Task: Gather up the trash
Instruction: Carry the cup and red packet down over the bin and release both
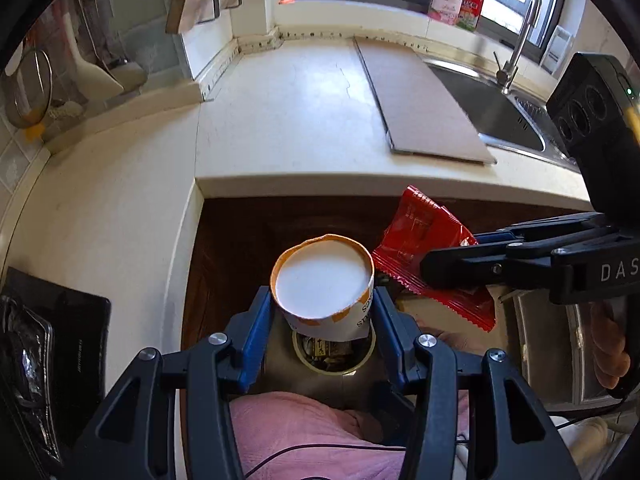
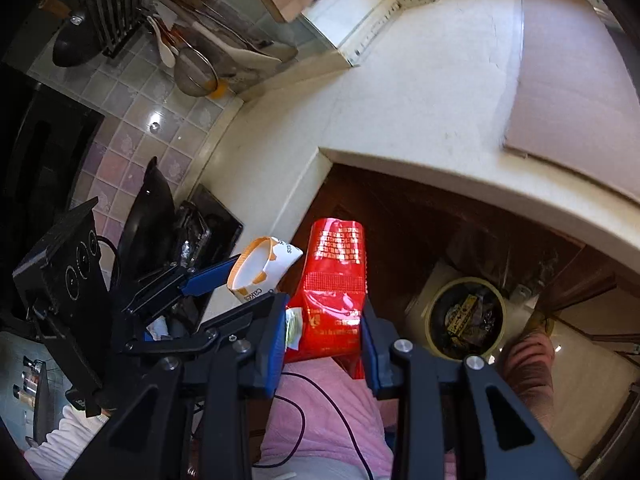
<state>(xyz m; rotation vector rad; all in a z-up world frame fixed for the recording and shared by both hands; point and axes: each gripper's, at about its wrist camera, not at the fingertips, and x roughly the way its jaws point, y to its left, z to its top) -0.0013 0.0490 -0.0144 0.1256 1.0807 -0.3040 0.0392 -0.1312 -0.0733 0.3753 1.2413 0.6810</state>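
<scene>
Left wrist view: the left hand-held gripper holds a white paper cup with an orange rim between its blue fingers, which touch both sides of the cup.
Cup: it hangs in the air, tipped so its white inside shows, right above a small round trash bin with a pale rim on the floor.
Right wrist view: the right hand-held gripper is closed on a shiny red plastic snack bag, one blue finger on each side.
Bag: it is crinkled and stands up between the fingers, just beside the cup.
Bin: it sits on the floor to the right of the bag in this view, with dark trash inside.
Tabletop: the cream tabletop runs around the corner, with a flat brown board next to a metal sink.
Person: pink clothes show below the two grippers.
</scene>
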